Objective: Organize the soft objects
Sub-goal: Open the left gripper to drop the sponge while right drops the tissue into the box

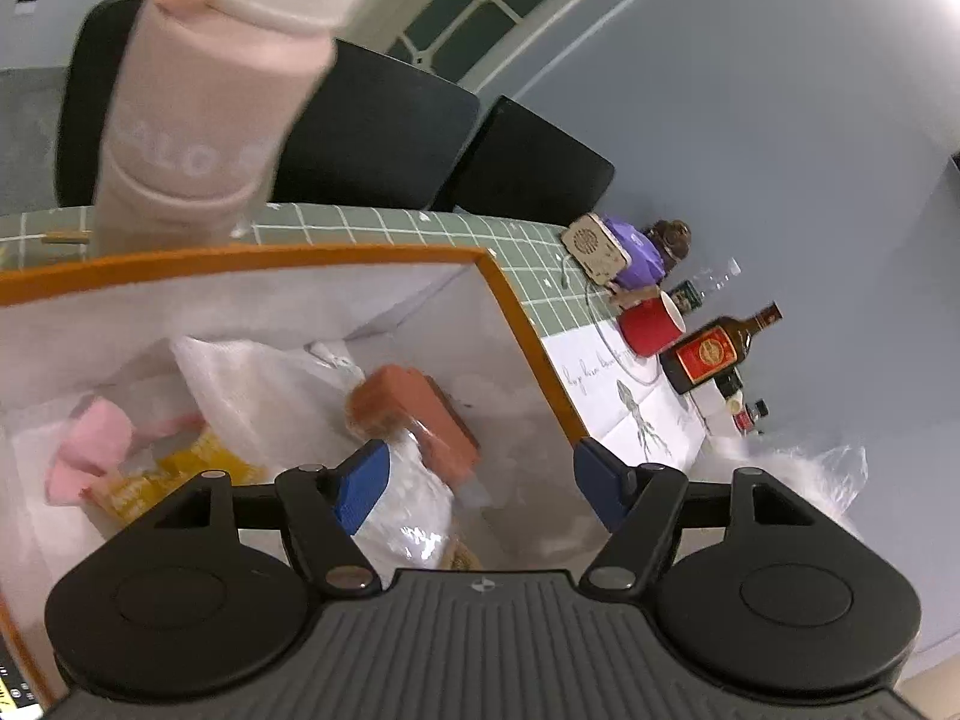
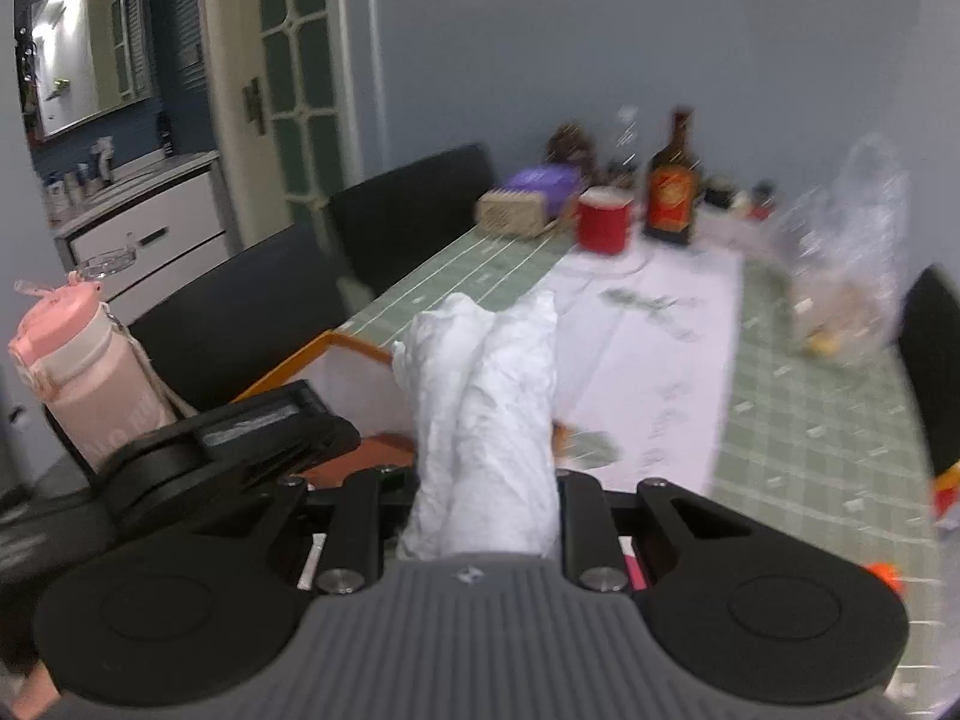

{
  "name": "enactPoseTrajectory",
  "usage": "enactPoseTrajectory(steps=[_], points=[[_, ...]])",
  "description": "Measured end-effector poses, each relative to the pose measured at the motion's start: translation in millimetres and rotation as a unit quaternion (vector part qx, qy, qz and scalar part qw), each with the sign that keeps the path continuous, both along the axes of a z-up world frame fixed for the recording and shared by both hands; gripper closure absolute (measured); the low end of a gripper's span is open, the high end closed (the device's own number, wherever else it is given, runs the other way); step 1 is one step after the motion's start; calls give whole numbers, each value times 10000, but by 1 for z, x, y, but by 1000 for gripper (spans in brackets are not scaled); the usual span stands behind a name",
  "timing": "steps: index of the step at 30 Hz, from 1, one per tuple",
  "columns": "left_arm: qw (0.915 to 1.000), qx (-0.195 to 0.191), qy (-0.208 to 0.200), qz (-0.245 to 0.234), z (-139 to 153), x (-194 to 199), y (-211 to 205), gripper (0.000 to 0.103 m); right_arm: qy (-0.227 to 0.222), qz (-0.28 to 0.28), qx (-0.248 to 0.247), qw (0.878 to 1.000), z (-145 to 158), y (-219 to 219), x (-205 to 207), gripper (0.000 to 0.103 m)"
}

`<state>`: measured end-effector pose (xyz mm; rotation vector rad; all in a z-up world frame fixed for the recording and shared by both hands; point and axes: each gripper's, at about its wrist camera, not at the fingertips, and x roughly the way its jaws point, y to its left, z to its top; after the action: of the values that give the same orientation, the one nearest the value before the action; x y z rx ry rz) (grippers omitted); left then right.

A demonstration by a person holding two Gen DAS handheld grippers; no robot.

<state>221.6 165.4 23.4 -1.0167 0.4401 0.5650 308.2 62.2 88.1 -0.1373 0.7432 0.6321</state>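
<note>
Two views differ: my left tool [image 1: 480, 477] gapes wide and empty over the orange-rimmed bin [image 1: 516, 312], showing a brown pack [image 1: 420, 414] and pink cloth [image 1: 90, 450] inside. Only the right view shows my right tool [image 2: 480, 498] clamped on a white cloth [image 2: 480, 420] above the counter [image 2: 810, 420].

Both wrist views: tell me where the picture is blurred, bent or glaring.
Left wrist view: the pink bottle is smeared by motion blur, the orange-rimmed box and wall lines bow with fisheye distortion, and a bright glint sits on the plastic bag inside. Right wrist view: the far table, red mug and brown bottle are blurred; the white cloth looks washed out.
</note>
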Motion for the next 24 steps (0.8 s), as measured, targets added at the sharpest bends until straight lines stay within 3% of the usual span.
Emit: enactPoseTrajectory(steps=[5,10,13,16,18,22,24], points=[[9985,533,124,-93,7,4,3,22,463,65,-129,9988,-31,37,33,82],[9991,235,203,-299,-8,14,19,23,759,14,-171,9970,-50,48,51,82],[9980,456,317,-301,-8,18,16,25,522,-14,-520,9973,-55,54,52,78],[9936,1067,326,-154,3,15,-1,25,351,102,-646,9972,-57,57,53,60],[9910,1287,312,-197,9,15,-9,25,261,199,-639,9974,-56,55,52,33],[9813,1846,438,-314,19,17,-25,24,-189,404,-606,9972,-52,47,43,16],[9776,2013,448,-408,23,17,-30,24,-456,518,-568,9960,-48,42,35,3]])
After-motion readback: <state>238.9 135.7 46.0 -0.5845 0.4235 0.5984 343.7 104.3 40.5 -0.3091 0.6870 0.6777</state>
